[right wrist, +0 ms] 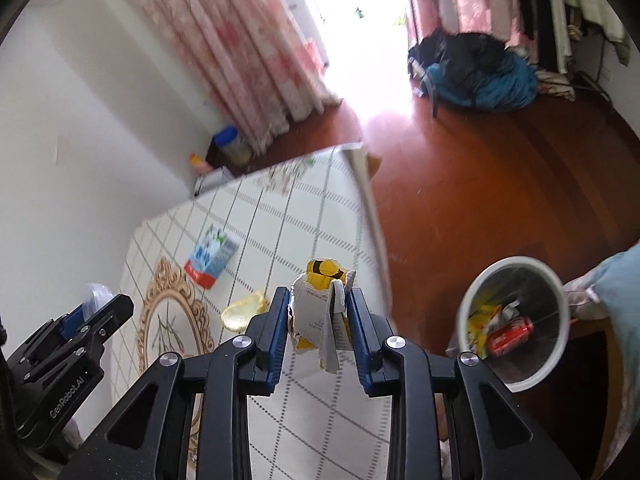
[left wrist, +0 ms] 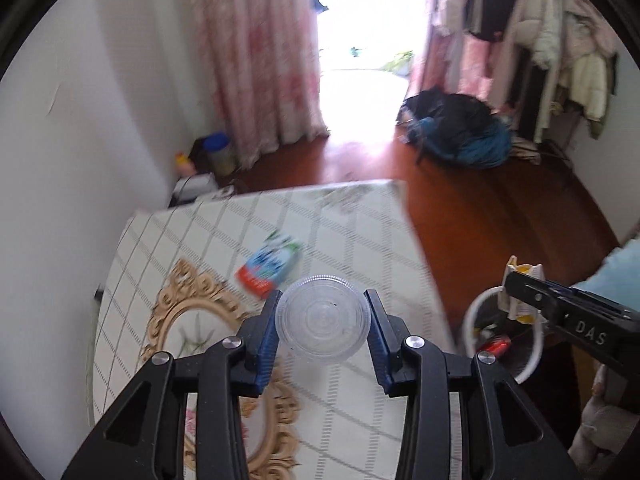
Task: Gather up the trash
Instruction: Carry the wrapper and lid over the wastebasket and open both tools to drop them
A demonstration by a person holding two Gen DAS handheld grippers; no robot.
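Checked worktop (right wrist: pixel 320 216) beside a red floor: the left gripper (left wrist: pixel 324 320) clamps a clear plastic lid (left wrist: pixel 323 316), the right gripper (right wrist: pixel 318 312) pinches a torn yellow carton (right wrist: pixel 320 300). White bin (right wrist: pixel 516 316) sits right of both, nearer the right gripper.

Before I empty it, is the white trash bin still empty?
No, the white trash bin already holds a red can and yellow wrappers.
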